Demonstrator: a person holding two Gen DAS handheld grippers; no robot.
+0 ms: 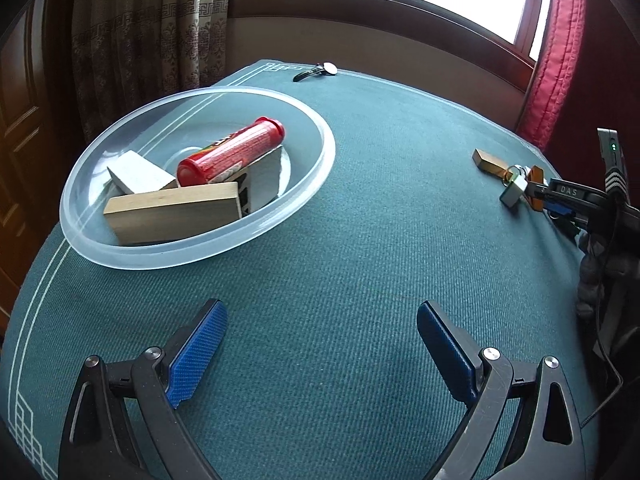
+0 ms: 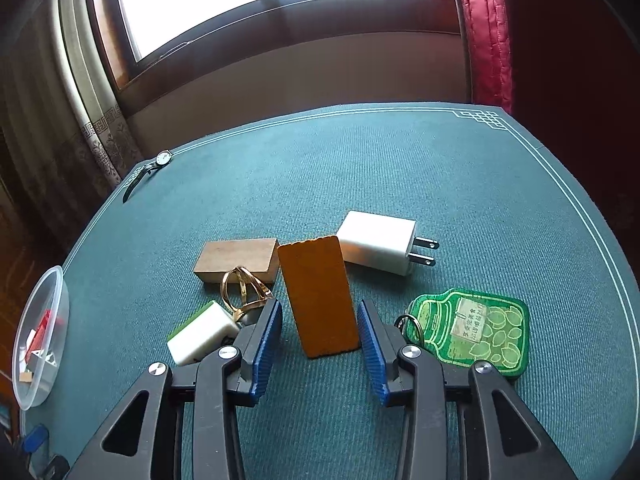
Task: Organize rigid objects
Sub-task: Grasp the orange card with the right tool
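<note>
Right gripper (image 2: pixel 320 334) low over the green surface (image 2: pixel 400 168), fingers (image 2: pixel 266 340) narrowly apart on both sides of an orange-brown tag (image 2: pixel 318 296), contact not certain. Just beside: white mahjong tile (image 2: pixel 198 334), gold ring (image 2: pixel 240 286), wooden block (image 2: pixel 236 258), white charger plug (image 2: pixel 378 246), green bottle-shaped keychain (image 2: pixel 476 330). Left gripper (image 1: pixel 320 344) spread wide over bare cloth, holding nothing. Clear bowl (image 1: pixel 316 184) (already with red canister (image 1: pixel 230 152) and wooden blocks) at left. Wristwatch (image 1: pixel 316 71) near far edge.
</note>
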